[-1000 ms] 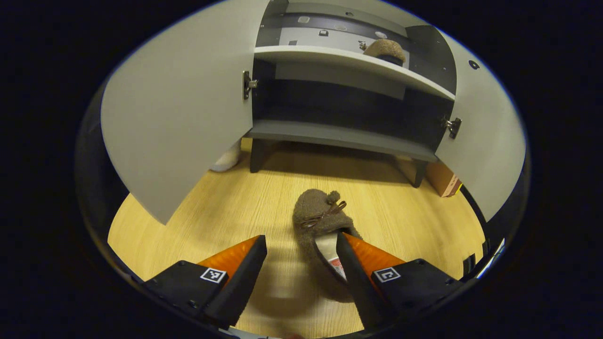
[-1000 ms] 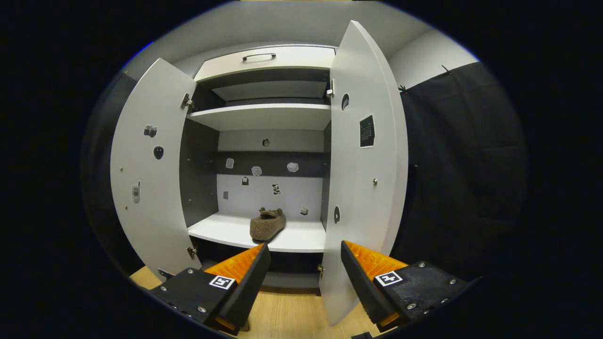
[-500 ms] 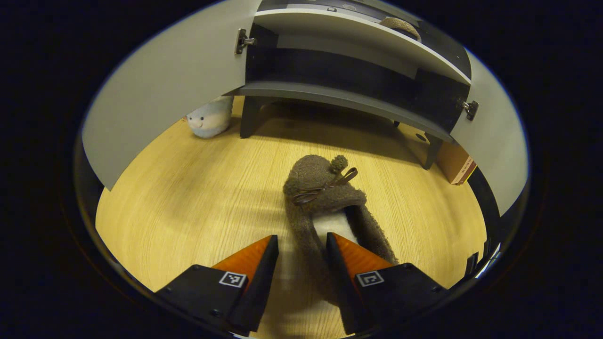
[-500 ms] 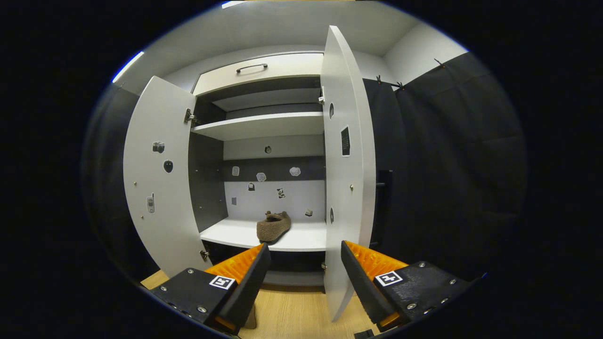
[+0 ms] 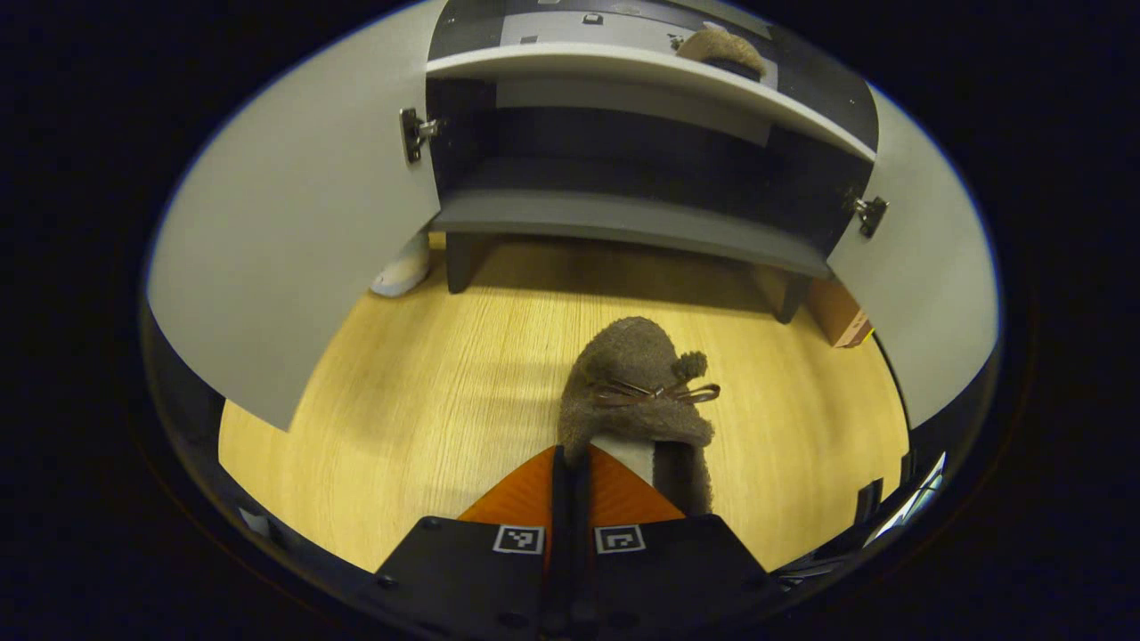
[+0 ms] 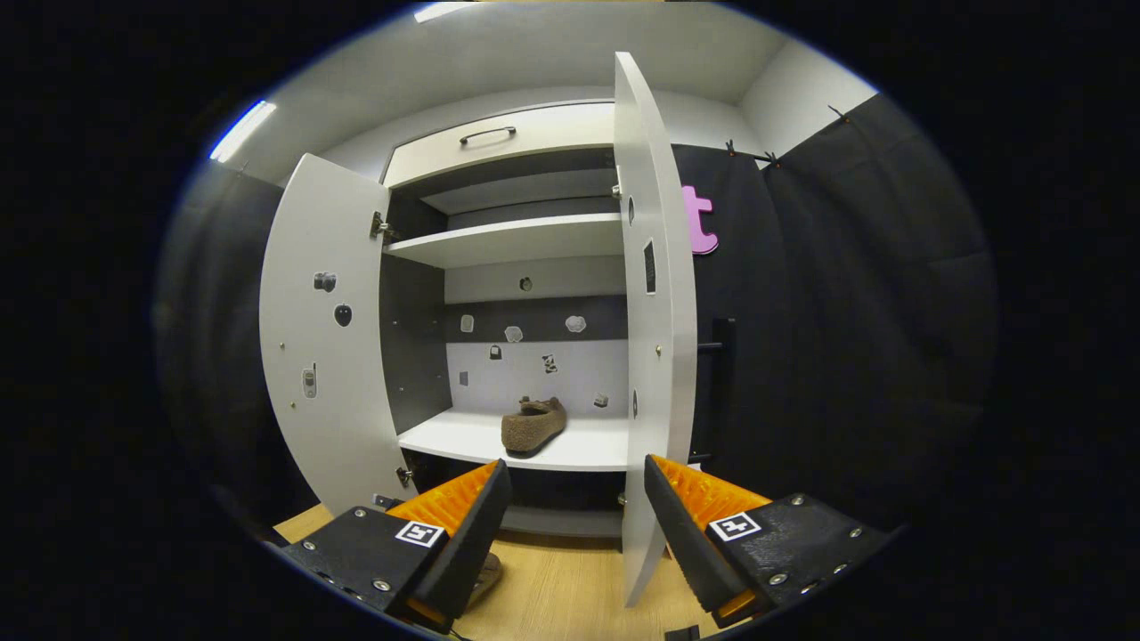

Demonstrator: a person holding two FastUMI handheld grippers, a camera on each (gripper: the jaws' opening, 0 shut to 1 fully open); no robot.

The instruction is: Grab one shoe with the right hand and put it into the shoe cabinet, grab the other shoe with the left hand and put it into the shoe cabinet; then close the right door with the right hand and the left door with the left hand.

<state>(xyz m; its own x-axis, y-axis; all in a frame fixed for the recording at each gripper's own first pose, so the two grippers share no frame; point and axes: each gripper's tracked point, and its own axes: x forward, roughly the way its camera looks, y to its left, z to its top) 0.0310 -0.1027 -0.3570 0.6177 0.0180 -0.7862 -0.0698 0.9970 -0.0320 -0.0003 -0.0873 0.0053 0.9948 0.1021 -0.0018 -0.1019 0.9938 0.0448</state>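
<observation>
Left tongs (image 5: 570, 463): closed tight on the near side wall of the brown fuzzy shoe (image 5: 637, 392), both fingers pressed together over its rim.
Shoe in hand: toe pointing toward the cabinet, bow and pompom on top, over the floor.
Floor (image 5: 427, 383): pale wood-grain boards, striped with shadow near the shoe.
Right tongs (image 6: 574, 494): jaws wide apart, holding nothing, aimed at the cabinet front.
Shoe cabinet (image 6: 508, 240): white, on short dark legs, both doors swung open; left door (image 6: 325, 329) carries small stickers, right door (image 6: 655, 312) stands edge-on.
Second shoe (image 6: 533, 425): resting on the white shelf inside, toward its right half.
Far side: dark cloth wall (image 6: 846, 312) right of the cabinet; a cardboard box (image 5: 842, 313) by the right leg.
</observation>
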